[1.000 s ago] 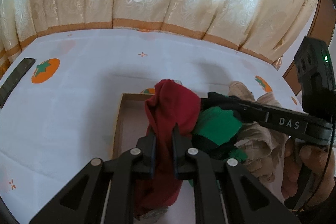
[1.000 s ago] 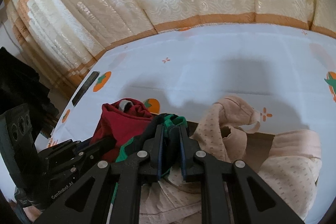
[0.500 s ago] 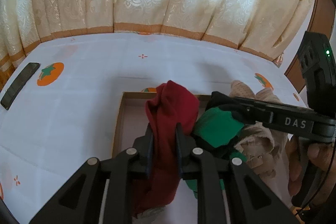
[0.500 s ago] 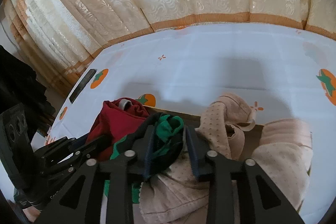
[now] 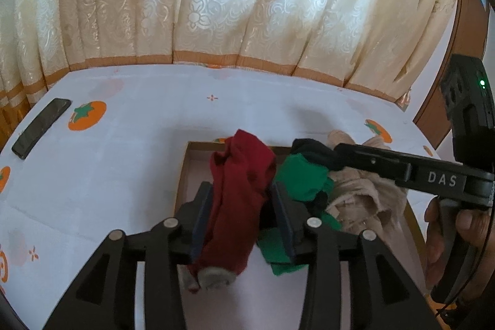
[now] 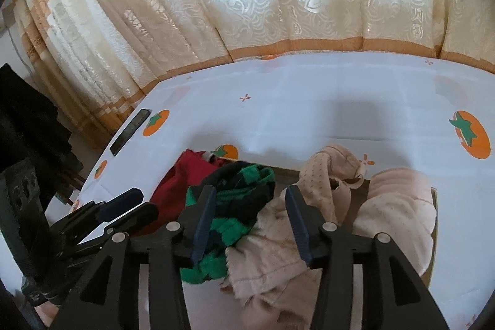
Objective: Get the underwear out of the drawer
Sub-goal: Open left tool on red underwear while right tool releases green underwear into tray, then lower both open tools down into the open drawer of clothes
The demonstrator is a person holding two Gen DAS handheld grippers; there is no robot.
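A shallow cardboard drawer [image 5: 183,175] lies on the white tablecloth. Red underwear [image 5: 244,175] stands bunched between the spread fingers of my left gripper [image 5: 241,194], which is open around it. Green and black underwear [image 6: 238,206] lies to its right, with beige underwear [image 6: 321,175] and a pink piece [image 6: 399,206] beyond. My right gripper [image 6: 250,203] is open, its fingers straddling the green and beige cloth. In the left wrist view the right gripper's fingers [image 5: 371,160] reach in over the green underwear [image 5: 303,178]. The red underwear [image 6: 179,178] also shows in the right wrist view.
A black phone [image 5: 41,127] lies at the table's far left, also in the right wrist view [image 6: 130,132]. Cream curtains [image 5: 232,5] hang behind the table. The cloth has orange fruit prints [image 5: 86,115]. A wooden frame [image 5: 467,51] stands at the right.
Both grippers have opened: the left let go of the red underwear, the right of the green and black one. Both pulled back slightly.
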